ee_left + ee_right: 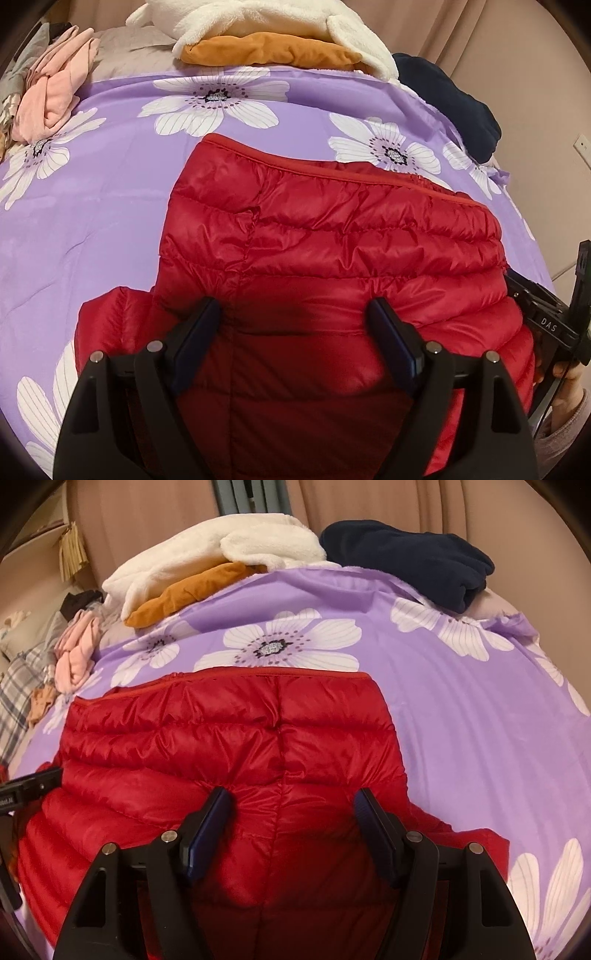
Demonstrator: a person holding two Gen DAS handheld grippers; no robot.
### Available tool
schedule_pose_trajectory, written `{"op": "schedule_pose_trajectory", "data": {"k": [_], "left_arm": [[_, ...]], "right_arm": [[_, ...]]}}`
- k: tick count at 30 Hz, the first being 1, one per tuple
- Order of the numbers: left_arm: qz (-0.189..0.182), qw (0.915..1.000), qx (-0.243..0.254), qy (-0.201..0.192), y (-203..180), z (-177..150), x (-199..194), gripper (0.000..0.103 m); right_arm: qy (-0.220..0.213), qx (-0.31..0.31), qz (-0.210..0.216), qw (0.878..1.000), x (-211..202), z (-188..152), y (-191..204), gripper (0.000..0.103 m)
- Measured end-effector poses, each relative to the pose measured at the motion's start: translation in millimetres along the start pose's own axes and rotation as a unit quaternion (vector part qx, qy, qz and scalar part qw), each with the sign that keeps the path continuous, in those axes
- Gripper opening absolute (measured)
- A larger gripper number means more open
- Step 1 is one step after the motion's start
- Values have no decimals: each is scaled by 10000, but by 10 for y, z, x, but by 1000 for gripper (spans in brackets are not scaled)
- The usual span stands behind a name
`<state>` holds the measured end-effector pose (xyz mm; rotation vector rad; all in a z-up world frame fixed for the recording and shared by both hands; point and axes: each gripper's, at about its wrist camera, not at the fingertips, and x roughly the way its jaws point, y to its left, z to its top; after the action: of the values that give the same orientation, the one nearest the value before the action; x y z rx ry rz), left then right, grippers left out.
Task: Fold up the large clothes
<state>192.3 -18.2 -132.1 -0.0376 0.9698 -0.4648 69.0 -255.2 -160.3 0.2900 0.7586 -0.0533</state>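
A red padded jacket [332, 236] lies spread on the bed's purple flowered cover [110, 206], its hem edge away from the cameras. The left tool [295, 317] and the right tool [291, 805] both hang over its near part, side by side, jaws wide with only cloth beneath and nothing gripped. This looks like the start of a fold: next, each tool needs to drop, pinch the near edge and carry it toward the hem.
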Motion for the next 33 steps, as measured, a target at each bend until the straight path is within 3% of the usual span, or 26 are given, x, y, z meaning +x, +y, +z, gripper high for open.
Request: {"op": "schedule_pose_trajectory", "data": {"k": [6, 10, 15, 20, 24, 33], "left_arm": [[72, 9998, -149, -87, -51, -52, -228, 83], [-132, 9992, 54, -384, -182, -239, -574, 83], [-204, 9967, 542, -576, -514, -517, -821, 82], [-116, 9953, 878, -396, -684, -689, -677, 83], [-71, 9965, 822, -140, -641, -731, -485, 83], [-110, 9969, 772, -80, -622, -759, -364, 84]], "right_arm": [[-34, 120, -84, 9999, -246, 35, 46, 69], [-470, 24, 251, 9986, -627, -43, 142, 69], [-523, -357, 561, 9964, -842, -281, 398, 69], [-327, -989, 441, 9936, -708, -497, 664, 69], [-92, -950, 354, 9948, -466, -561, 638, 69], [-57, -784, 385, 9962, -354, -654, 616, 69]]}}
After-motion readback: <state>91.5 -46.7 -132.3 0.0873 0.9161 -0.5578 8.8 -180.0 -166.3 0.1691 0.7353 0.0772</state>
